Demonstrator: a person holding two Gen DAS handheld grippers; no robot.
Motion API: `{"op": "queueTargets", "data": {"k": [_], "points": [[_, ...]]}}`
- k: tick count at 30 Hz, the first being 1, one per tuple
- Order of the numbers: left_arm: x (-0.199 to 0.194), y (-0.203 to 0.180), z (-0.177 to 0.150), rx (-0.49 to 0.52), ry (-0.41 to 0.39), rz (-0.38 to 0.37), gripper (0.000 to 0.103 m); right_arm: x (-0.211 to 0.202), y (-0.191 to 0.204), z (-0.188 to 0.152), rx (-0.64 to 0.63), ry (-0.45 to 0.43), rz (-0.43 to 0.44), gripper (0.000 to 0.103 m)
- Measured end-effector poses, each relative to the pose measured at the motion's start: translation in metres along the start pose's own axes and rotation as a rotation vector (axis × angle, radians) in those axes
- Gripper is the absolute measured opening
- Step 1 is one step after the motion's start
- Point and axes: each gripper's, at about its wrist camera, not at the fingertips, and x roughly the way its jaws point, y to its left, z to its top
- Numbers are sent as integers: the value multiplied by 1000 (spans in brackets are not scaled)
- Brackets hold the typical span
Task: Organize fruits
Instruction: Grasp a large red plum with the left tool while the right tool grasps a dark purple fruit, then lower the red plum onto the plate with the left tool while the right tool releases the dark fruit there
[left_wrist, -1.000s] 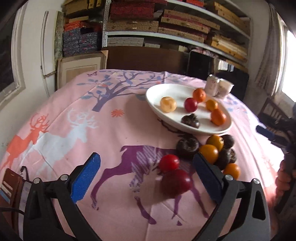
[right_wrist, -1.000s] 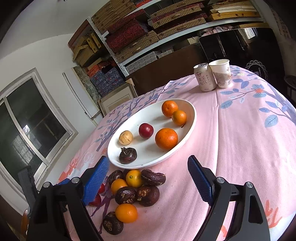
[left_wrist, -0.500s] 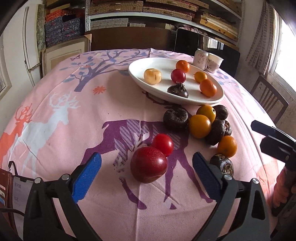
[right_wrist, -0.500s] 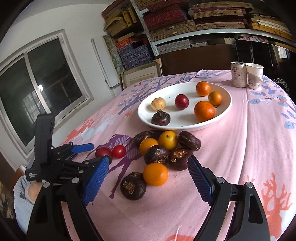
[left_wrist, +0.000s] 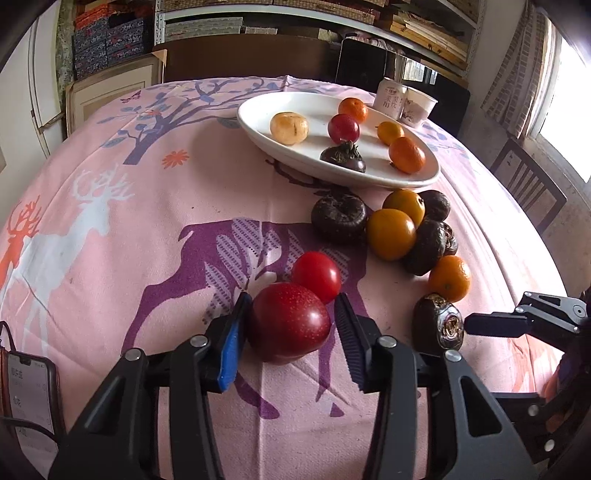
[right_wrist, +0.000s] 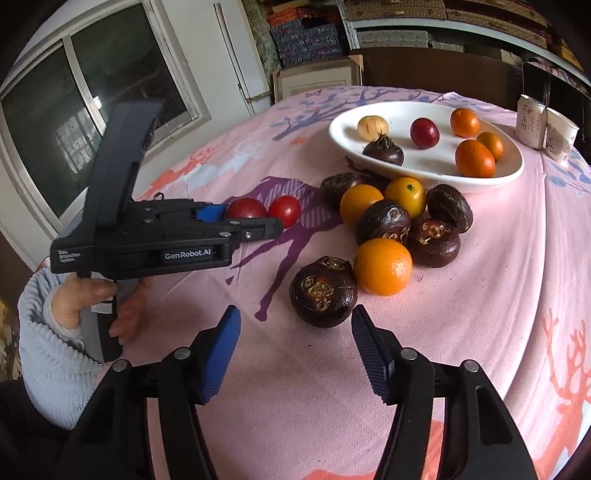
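Left gripper (left_wrist: 290, 323), bottom centre of left wrist view: closed in around big dark-red plum (left_wrist: 289, 323). Blue pad on frame-left finger touching the fruit; frame-right finger just beside it, contact unclear, so firm hold can't be confirmed. Plum resting on pink tabletop (left_wrist: 147, 206), over purple deer print. Small red tomato (left_wrist: 317, 276) touching plum's far side.

Right gripper (right_wrist: 293, 330), bottom centre of right wrist view: wide open, nothing held, w/ dark water chestnut (right_wrist: 323, 291) just ahead of the gap, between fingertips & fruit pile. Orange (right_wrist: 382, 266) touching that chestnut on frame-right.

Beyond, mid-frame: loose pile of dark chestnuts & orange/yellow citrus (right_wrist: 404, 218) bunched on the cloth, just below plate edge.

Upper right: white oval plate (right_wrist: 517, 171) w/ pale tan fruit, small red plum, one dark chestnut, three small oranges. Can (right_wrist: 530, 122) & paper cup (right_wrist: 559, 134) side by side behind plate, far right.

Left of right wrist view: left gripper seen side-on, hand (right_wrist: 96, 306) in grey ribbed sleeve on its grip; plum & tomato at its tip.

Phone (left_wrist: 31, 395) at bottom-left edge of left wrist view. Shelves w/ stacked boxes (left_wrist: 107, 33) across top.
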Motion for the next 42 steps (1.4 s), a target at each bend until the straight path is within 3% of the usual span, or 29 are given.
{"op": "queueTargets", "data": {"k": [7,12,18,22,27,33,36,42], "points": [[-3,7,1,-33,-14,-37,40,19,0,16,-8,37,-76,55],[-3,6,0,-31,-11,-39,40,29,9,20,-81,40,-169,44],[-5,3,0,-15,-20,-26,40,28,12,20,-120,37,-166,42],[-23,-9,1,35,-105,18,39,10,8,18,-94,-23,-115,42],[-41,-14,45,61,-185,47,39,-33,-11,27,-37,-150,-127,42],[-24,-19,119,29,-248,51,39,-73,-56,88,67,-326,-198,42],[1,-24,140,17,-250,54,39,-62,-76,116,127,-354,-177,42],[49,-24,166,9,-199,46,39,-4,-104,144,182,-303,-184,42]]}}
